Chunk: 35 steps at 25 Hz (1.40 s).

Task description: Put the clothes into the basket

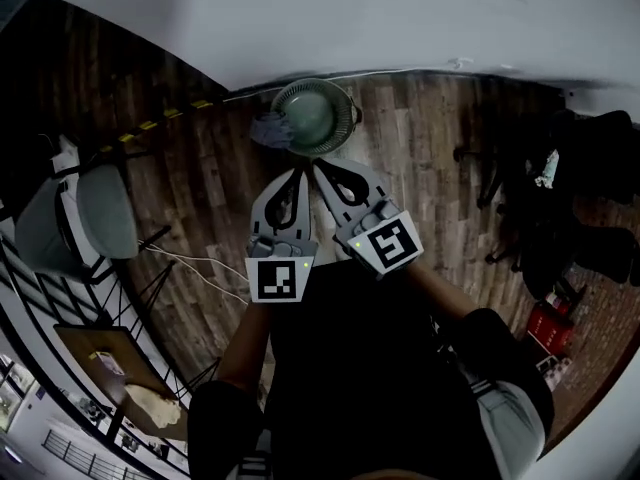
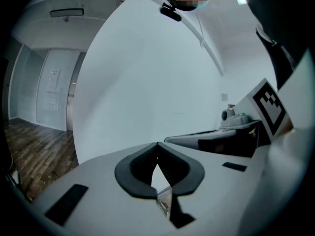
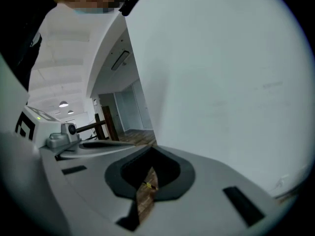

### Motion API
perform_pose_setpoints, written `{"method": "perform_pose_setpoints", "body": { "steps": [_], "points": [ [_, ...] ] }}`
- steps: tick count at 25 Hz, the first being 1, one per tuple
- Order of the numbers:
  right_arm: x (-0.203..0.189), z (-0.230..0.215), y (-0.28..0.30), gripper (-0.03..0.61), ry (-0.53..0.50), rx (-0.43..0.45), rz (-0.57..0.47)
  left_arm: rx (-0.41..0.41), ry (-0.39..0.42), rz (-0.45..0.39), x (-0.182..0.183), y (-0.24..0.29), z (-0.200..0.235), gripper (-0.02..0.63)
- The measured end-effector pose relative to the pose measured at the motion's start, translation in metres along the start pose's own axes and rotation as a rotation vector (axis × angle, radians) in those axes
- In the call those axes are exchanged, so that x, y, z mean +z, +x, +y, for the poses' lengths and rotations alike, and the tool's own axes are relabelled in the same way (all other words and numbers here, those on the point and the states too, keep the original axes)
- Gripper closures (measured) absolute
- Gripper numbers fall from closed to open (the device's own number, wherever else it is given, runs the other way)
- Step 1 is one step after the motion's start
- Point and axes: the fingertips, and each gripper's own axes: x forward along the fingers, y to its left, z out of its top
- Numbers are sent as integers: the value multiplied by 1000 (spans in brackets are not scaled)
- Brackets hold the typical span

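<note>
Short of the basket, left gripper and right gripper show jaws together.

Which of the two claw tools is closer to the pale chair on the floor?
Left. The chair stands off to the left gripper's left. The right gripper is beside the left one on the far side, further from the chair.

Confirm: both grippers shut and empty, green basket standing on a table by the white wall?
Not on a table: the head view shows the green basket on the wooden floor by the white wall. Left gripper and right gripper are shut and empty.
</note>
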Motion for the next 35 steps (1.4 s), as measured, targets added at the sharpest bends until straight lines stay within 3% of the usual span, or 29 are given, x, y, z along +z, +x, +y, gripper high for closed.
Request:
{"method": "perform_pose_setpoints", "body": {
  "steps": [4,10,17,22,28,35],
  "points": [
    [52,16,-16,569,-36,14,-82,-18,46,-45,47,-10,-11,600],
    [82,34,-41,569,-49,25,-150,-46,145,-117,95,-27,-26,600],
    [103,32,-62,569,-69,18,-183,-91,120,-104,104,-32,-48,600],
    [111,32,-69,569,-111,16,-204,-77,110,-143,118,-30,-53,600],
    [119,27,-71,569,-105,30,-219,-84,160,-140,126,-24,-55,601],
    [125,26,-69,571,-128,56,-232,-45,148,-140,128,-22,-54,601]
  ]
}}
